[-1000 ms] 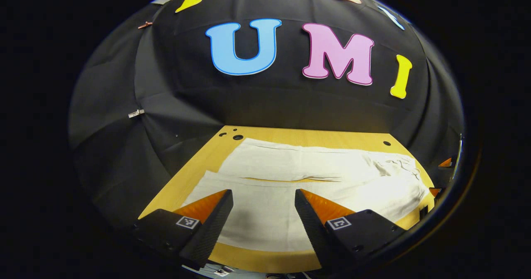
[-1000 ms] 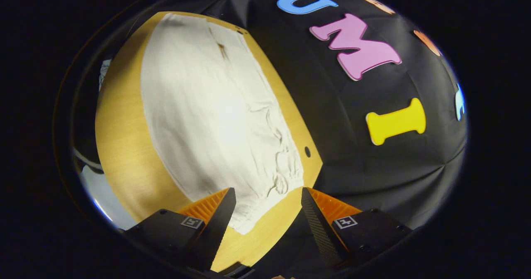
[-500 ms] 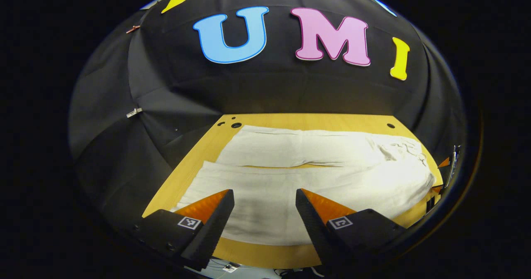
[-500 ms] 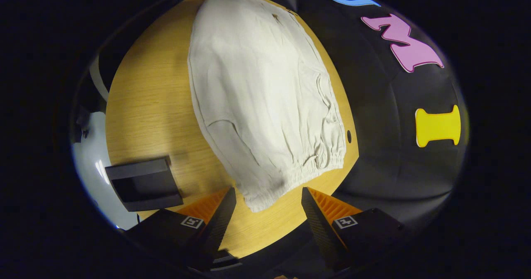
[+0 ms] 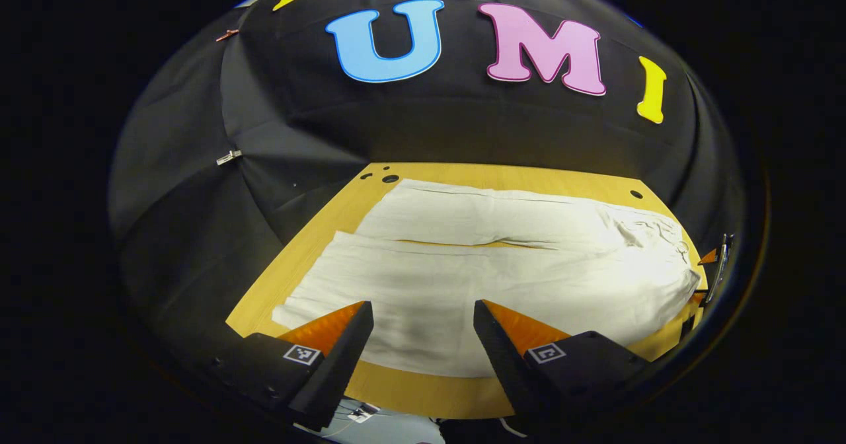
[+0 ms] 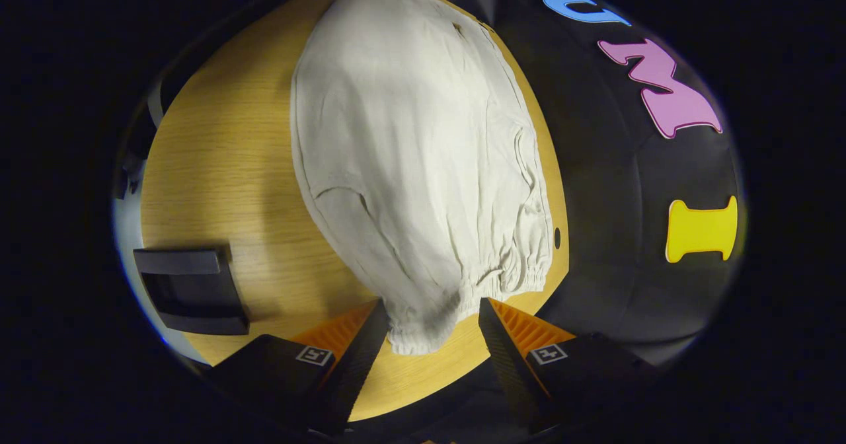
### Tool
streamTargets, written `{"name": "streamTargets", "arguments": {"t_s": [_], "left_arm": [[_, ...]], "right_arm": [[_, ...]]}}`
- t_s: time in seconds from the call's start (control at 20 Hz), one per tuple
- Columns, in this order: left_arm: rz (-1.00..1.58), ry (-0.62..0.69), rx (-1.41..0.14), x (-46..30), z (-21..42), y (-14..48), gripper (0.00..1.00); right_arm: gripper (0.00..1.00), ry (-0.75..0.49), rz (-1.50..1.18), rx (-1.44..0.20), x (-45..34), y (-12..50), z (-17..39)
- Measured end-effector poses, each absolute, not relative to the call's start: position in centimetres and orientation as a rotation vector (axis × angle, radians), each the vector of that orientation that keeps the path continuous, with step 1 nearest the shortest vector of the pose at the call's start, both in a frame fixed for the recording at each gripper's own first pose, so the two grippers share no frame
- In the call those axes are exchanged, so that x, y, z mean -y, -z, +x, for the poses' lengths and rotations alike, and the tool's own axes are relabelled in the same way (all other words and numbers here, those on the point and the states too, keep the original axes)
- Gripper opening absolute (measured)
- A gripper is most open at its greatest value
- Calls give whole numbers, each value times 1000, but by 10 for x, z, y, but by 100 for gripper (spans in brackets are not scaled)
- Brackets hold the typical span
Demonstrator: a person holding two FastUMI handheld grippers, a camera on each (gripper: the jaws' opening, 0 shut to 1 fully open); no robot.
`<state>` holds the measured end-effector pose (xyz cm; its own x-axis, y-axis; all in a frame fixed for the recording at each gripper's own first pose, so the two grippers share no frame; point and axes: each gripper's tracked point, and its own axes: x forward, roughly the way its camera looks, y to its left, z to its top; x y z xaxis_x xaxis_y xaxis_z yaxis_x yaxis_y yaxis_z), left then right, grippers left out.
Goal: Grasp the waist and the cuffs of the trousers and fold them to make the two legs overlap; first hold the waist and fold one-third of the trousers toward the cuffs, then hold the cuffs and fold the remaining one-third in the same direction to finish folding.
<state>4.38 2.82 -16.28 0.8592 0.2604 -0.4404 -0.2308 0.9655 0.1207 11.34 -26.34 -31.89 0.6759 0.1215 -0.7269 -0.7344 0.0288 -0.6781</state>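
Pale cream trousers (image 5: 502,265) lie flat on the wooden table (image 5: 423,391), legs side by side with a thin gap between them. In the left gripper view the cuffs (image 5: 294,308) are at the left and the gathered waist (image 5: 661,232) at the right. My left gripper (image 5: 421,308) hangs open above the near leg, close to its cuff end. In the right gripper view the trousers (image 6: 410,153) run away from the elastic waistband (image 6: 502,275). My right gripper (image 6: 433,305) is open, and the near waist corner (image 6: 413,338) lies between its fingers.
A black box-like object (image 6: 192,289) sits at the table's (image 6: 218,166) left edge in the right gripper view. Small holes (image 5: 390,178) mark the table's far corners. Black cloth wall stands close behind the table. Bare wood runs along the near side of the trousers.
The right gripper has moved in toward the waist, so the near waist corner now lies between its fingers. The left gripper has shifted a little, and the near cuff end has come into sight.
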Motion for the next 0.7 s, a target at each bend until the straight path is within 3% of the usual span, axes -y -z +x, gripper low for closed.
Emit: {"name": "streamTargets", "arguments": {"t_s": [0.1,0.25,0.3,0.35,0.4,0.45,0.5,0.55,0.6,0.65,0.7], "left_arm": [[57,-282,-477,-39,43,171,98],[72,-324,-503,-67,38,186,98],[85,-335,-513,-77,36,190,98],[104,-345,-524,-88,33,194,98],[126,-355,-539,-99,30,199,98],[149,-360,-553,-110,26,203,98],[177,-359,-566,-120,24,207,98],[208,-354,-573,-129,23,209,98],[247,-344,-580,-138,23,212,98],[297,-340,-583,-148,23,215,97],[356,-338,-586,-161,22,217,98]], "right_arm": [[88,-719,-1402,-570,262,323,116],[66,-726,-1444,-608,260,333,118],[50,-730,-1448,-625,261,336,117],[25,-722,-1452,-630,260,335,119],[35,-716,-1446,-643,262,339,122],[28,-715,-1437,-653,260,336,121],[28,-717,-1426,-679,261,339,122],[34,-707,-1417,-707,263,337,122],[21,-713,-1399,-741,260,339,122],[15,-718,-1385,-777,261,336,120],[15,-733,-1366,-802,262,340,123]]}}
